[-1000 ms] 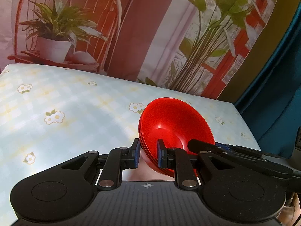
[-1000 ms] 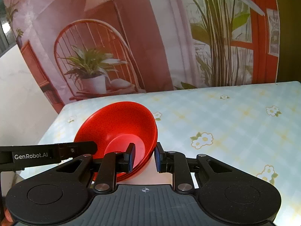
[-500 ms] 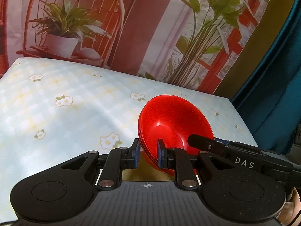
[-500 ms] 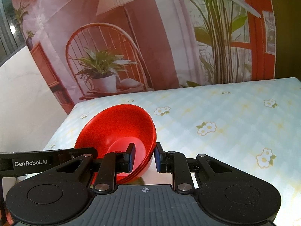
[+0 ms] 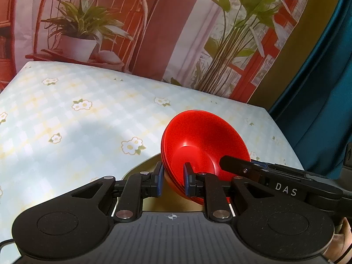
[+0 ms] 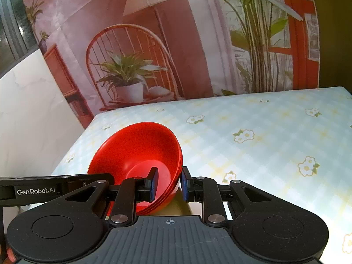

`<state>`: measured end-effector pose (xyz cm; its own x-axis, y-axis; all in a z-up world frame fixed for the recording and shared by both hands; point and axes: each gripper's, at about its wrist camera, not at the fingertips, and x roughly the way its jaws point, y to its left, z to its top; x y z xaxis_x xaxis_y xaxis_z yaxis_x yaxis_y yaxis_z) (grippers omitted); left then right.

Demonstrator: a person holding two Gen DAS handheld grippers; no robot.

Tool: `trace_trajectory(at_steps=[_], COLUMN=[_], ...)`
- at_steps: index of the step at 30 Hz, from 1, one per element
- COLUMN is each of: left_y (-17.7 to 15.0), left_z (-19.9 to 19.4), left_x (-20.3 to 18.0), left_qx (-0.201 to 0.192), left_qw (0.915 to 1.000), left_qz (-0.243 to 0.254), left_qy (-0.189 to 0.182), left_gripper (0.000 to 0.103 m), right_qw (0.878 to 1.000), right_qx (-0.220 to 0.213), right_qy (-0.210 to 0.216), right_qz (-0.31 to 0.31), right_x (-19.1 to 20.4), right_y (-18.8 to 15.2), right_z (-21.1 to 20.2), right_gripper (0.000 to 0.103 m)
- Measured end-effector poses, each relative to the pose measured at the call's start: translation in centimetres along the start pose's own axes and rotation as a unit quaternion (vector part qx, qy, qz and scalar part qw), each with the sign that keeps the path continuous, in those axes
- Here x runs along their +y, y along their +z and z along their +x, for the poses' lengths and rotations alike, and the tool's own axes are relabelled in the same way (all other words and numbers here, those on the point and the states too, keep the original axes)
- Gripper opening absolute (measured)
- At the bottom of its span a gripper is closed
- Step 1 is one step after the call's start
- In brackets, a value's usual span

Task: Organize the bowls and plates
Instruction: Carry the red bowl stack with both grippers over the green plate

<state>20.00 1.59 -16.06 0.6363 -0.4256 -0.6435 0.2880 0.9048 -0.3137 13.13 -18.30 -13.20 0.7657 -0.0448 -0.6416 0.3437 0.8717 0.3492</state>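
A staged home-style recording set: a table (image 5: 66, 118) with a pale floral checked cloth in the lower frame, a printed backdrop (image 6: 154, 44) of chair and plants across the top

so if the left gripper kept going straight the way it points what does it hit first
The left gripper already clamps the rim of the red bowl stack. Straight ahead lies only the flowered tablecloth, then the printed backdrop; depth is unclear.

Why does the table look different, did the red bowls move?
Yes. The red bowls, held by both grippers, rose higher above the flowered tablecloth, and more of it shows now.
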Motion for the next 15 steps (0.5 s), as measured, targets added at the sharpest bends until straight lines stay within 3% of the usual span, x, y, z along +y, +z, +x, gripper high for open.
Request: trace_trajectory(at_steps=[15], left_y=[-1.5], left_z=[1.2], left_x=[1.7], left_qx=[0.027], left_qw=[0.9994], left_qz=[-0.019], left_qy=[0.009], left_gripper=[0.019], right_qw=[0.999], right_qx=[0.036], right_qy=[0.002], right_qz=[-0.002], right_x=[0.4], right_y=[-2.2], right_z=[1.8], right_gripper=[0.021])
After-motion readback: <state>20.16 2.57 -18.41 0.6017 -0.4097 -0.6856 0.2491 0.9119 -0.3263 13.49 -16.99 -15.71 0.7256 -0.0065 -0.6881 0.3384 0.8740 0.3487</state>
